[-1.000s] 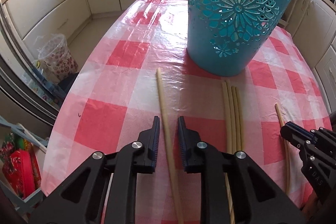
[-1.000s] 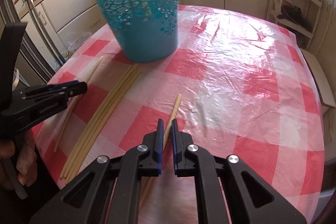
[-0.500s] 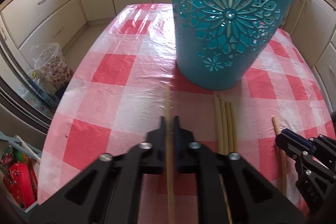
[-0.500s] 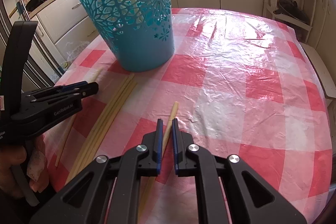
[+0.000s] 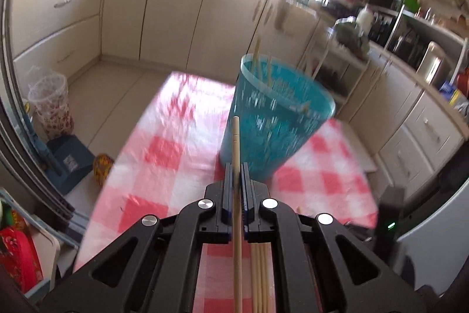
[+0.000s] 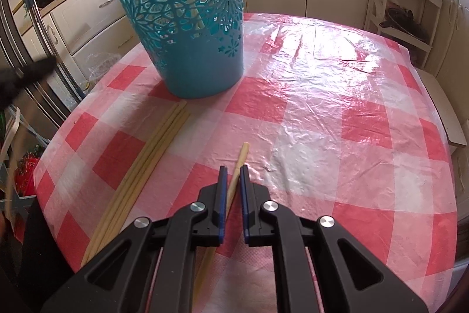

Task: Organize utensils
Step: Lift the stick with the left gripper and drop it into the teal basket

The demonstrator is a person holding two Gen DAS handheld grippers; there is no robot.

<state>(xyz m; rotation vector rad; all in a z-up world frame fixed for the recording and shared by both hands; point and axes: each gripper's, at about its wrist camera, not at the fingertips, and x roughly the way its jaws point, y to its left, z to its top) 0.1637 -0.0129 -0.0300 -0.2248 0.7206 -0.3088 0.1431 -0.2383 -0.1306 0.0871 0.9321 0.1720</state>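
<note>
Your left gripper (image 5: 235,175) has its jaws clamped tight on a single wooden chopstick (image 5: 236,154), which runs straight out toward twelve o'clock so that its tip lies over the wall of the blue basket (image 5: 272,131) in the left wrist view; that view is blurred. A few sticks (image 5: 258,57) already stand inside the basket, leaning on its far rim. Your right gripper (image 6: 233,184) sits low over the red-checked tablecloth (image 6: 322,113), its jaws nearly together with another chopstick (image 6: 239,163) lying between them; you cannot tell from the right wrist view whether the pads actually press on it, and it appears to rest on the cloth. At about ten o'clock from that gripper, a bundle of pale chopsticks (image 6: 152,154) lies on the cloth, its far ends reaching the foot of the basket (image 6: 187,19).
</note>
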